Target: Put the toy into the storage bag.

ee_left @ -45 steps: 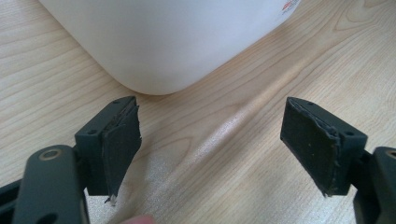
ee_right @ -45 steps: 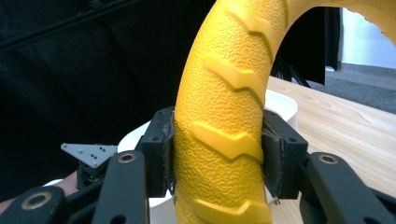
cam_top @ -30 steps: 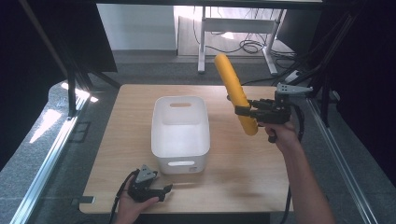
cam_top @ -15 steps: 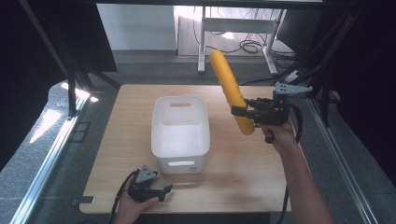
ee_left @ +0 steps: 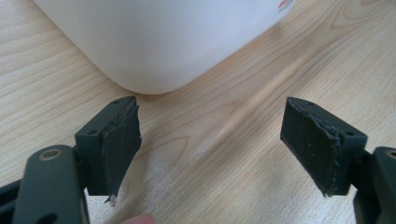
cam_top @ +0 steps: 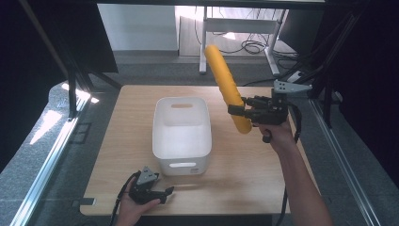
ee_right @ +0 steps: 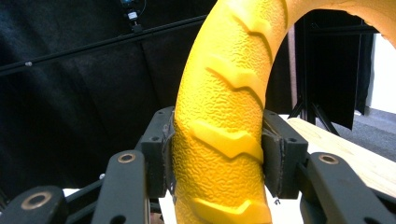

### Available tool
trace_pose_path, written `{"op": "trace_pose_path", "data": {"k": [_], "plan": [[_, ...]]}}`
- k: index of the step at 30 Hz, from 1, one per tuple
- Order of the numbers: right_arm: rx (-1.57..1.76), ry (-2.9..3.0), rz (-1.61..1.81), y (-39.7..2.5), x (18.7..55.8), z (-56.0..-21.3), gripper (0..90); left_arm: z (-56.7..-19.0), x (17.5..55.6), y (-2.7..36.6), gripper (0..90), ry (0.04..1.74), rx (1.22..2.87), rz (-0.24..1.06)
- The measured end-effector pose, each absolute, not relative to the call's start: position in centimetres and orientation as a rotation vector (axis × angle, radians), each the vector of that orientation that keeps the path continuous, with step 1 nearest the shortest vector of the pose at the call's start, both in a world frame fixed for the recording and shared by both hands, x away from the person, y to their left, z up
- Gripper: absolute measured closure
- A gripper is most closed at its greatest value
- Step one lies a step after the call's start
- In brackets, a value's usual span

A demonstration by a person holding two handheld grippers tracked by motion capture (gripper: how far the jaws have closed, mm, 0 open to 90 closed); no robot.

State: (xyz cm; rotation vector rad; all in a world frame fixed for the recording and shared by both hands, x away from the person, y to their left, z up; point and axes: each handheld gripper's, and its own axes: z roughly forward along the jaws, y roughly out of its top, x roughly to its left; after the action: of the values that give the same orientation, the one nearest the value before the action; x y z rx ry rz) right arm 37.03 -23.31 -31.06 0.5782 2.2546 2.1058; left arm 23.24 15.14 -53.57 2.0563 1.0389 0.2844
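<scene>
— So where does it stand?

— Held in the air by the right gripper (cam_top: 241,112), the yellow textured roller (cam_top: 227,87) is pinched near its lower end, both pads pressed against its ridged sides in the right gripper view. It leans up and away over the table's far right part, just beside the white plastic bin (cam_top: 181,133) but not yet above the opening.

— And the other hand?

— Down near the front edge of the wooden table (cam_top: 127,123), the left gripper (cam_top: 149,189) rests with its jaws spread wide and nothing between them. In the left gripper view the bin's rounded corner (ee_left: 154,70) sits just ahead of them.

— What makes the drop go well, then?

— My guess is the roller goes into the bin. It looks longer than the bin, so I'd carry it across until the lower end is over the middle, then tip it so it lies along the bin's long axis rather than across. Lower before letting go; a long, light piece released high may bounce off the rim.

— Should the left one help?

— It could steady the bin's near wall if the bin slides.
</scene>
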Motion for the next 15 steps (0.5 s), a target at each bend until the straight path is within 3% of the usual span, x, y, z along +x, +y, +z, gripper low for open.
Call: {"op": "trace_pose_path", "data": {"k": [15], "plan": [[0.551, 2.252, 2.125, -22.4, 36.89, -30.47, 51.9, -53.58, 23.22, 15.05, 20.2, 1.036, 2.06, 0.282]]}}
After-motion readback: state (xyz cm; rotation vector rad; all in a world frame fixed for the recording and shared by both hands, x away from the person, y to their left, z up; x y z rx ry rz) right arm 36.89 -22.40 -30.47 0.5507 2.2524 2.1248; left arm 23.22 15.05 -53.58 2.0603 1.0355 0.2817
